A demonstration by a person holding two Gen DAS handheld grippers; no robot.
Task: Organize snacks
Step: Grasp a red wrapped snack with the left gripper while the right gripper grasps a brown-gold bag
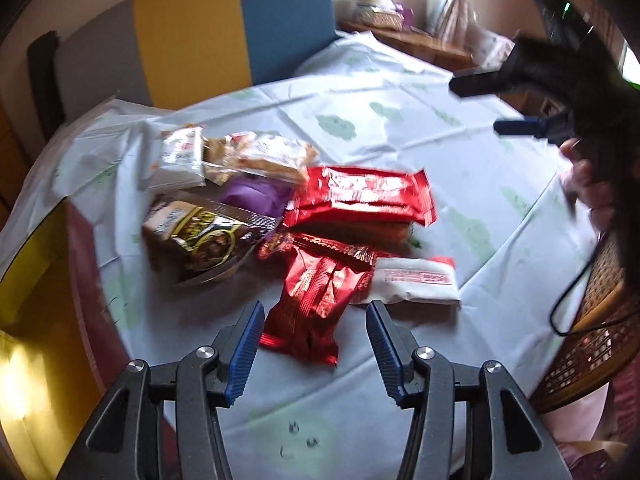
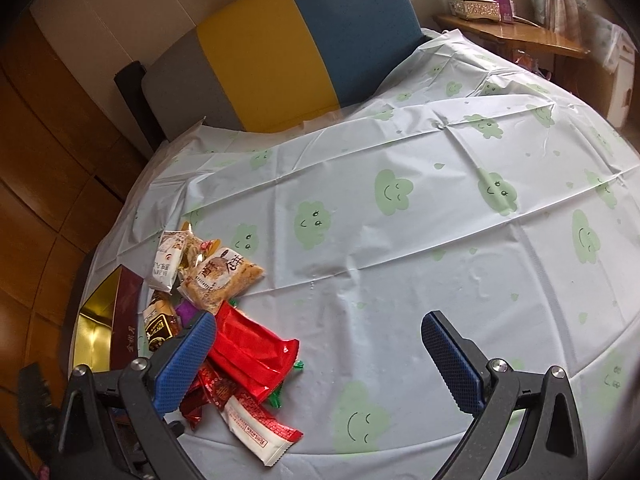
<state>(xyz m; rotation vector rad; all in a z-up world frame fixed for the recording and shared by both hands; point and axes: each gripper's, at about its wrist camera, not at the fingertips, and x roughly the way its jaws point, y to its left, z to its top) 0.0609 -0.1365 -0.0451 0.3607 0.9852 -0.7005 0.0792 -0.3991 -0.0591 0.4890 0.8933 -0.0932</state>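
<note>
My left gripper [image 1: 315, 330] points down at the near end of the snack pile, its blue pads [image 1: 247, 350] spread apart with nothing pressed between them; a crinkled red foil packet [image 1: 316, 304] lies on the cloth just ahead, partly in the gap, and neither pad touches it. My right gripper [image 2: 316, 354] hangs over bare tablecloth [image 2: 420, 240] with its jaws wide and empty. From the left wrist view it shows at the upper right edge, dark and blurred, with part of my hand [image 1: 588, 188] on its handle.

The snacks sit together near the table's edge on the white cloth printed with green smiling clouds. Beyond the foil packet lies a long red wrapper [image 1: 360, 200], and beside the packet a white bar with a red band [image 1: 416, 284]. To the left stands a brown and gold packet [image 1: 196, 236], with a purple packet [image 1: 252, 194] tucked behind it. Farthest off are a small white sachet [image 1: 182, 162] and a clear bag of brownish biscuits [image 1: 264, 156], touching each other.

From the right wrist view, a dark red box with a gold inside [image 2: 108, 332] rests at the table's edge just beside the pile. A chair with grey, yellow and blue panels [image 2: 280, 52] stands against the far side of the table.
</note>
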